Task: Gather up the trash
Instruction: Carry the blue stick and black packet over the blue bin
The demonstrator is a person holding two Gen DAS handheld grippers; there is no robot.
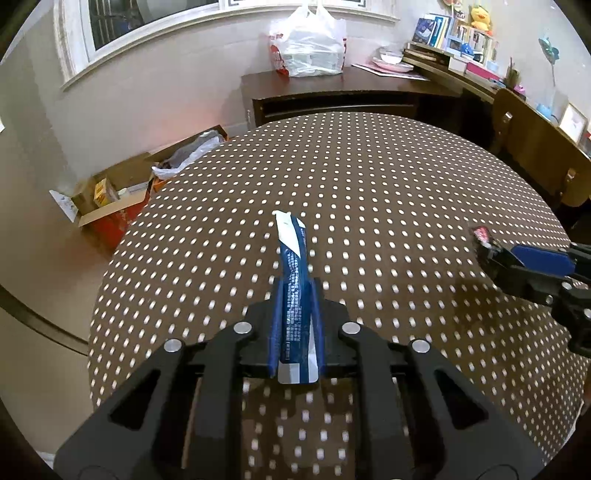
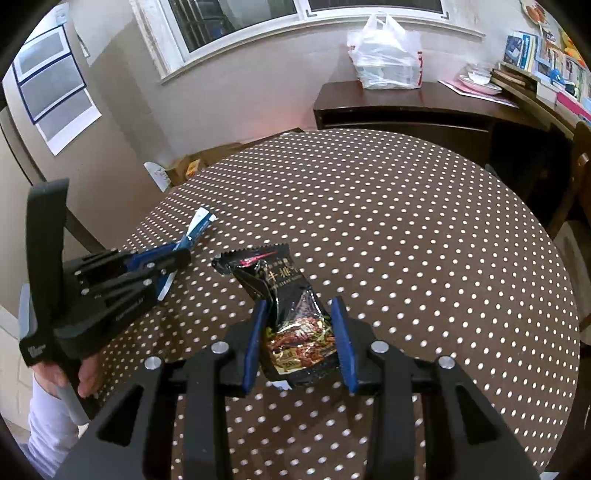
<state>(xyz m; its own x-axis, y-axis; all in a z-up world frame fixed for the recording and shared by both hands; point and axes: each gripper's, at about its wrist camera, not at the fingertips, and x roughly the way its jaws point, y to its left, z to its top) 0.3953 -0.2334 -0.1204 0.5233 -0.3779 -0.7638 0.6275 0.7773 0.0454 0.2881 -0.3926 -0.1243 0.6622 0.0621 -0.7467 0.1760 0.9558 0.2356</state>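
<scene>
Ahead of my tool a brown dotted cloth [image 1: 369,177] is covering the round worktop. Beyond it a white plastic bag [image 1: 310,48] is sitting on a dark sideboard [image 1: 332,79] under the window [image 2: 240,22]. Off to my left, cardboard boxes [image 1: 110,192] are lying open on the floor. To my right, a yellow plush duck [image 1: 480,16] is perching above books.

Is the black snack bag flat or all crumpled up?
Crumpled. The black snack wrapper is creased and twisted between the right tool's blue pads, its top edge bent over.
</scene>
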